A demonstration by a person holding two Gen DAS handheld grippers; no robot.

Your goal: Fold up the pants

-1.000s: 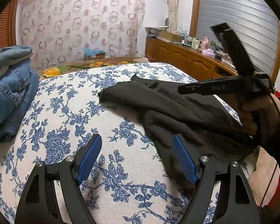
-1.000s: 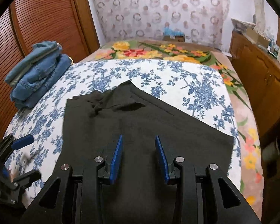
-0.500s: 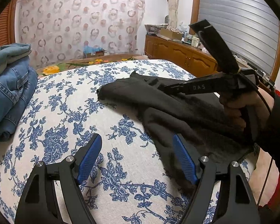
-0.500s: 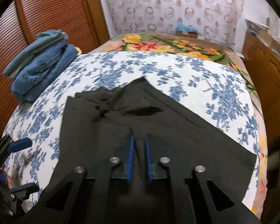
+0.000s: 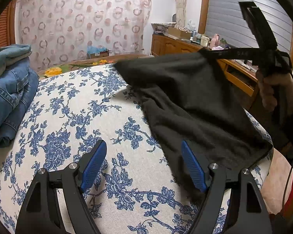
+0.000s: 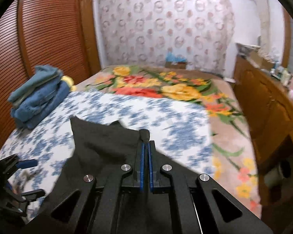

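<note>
Now black pants (image 5: 195,97) hang tented from the clenched right gripper (image 6: 146,148); left gripper (image 5: 144,163) gapes

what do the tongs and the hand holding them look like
Both tongs, left and right, are matte black plastic frames with triangular cut-outs, silver bolts at the joints and ribbed blue pads inside each finger. The right hand is bare-skinned under a dark sleeve, with a thin black cable beside it.

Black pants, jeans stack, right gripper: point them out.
Black pants (image 5: 195,101), left wrist view, lifted middle fabric.
Jeans stack (image 6: 39,97), right wrist view, side.
Right gripper (image 6: 146,146), right wrist view, between fingertips.
</note>
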